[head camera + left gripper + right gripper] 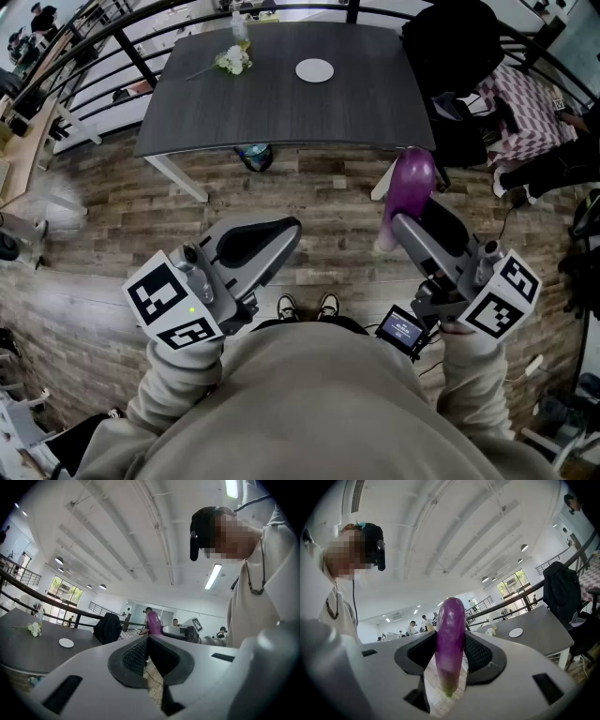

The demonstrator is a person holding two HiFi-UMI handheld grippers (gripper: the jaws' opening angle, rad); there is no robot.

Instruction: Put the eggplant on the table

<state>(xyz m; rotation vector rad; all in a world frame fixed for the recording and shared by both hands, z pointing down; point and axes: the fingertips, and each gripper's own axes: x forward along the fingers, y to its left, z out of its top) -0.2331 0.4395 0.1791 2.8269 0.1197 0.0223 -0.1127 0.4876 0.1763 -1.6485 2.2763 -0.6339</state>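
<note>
Right claw, jaws partly spread, clamps the eggplant at mid-frame. The eggplant's long axis is upright, with the green stem end down. Dark tabletop, upper centre, carries a white plate and flowers. Bare wooden floor lies between the claws and the tabletop. Left claw is closed and empty.

A glossy purple eggplant is held upright, pale end down, between the jaws of the right gripper, well apart from the dark grey desk.
</note>
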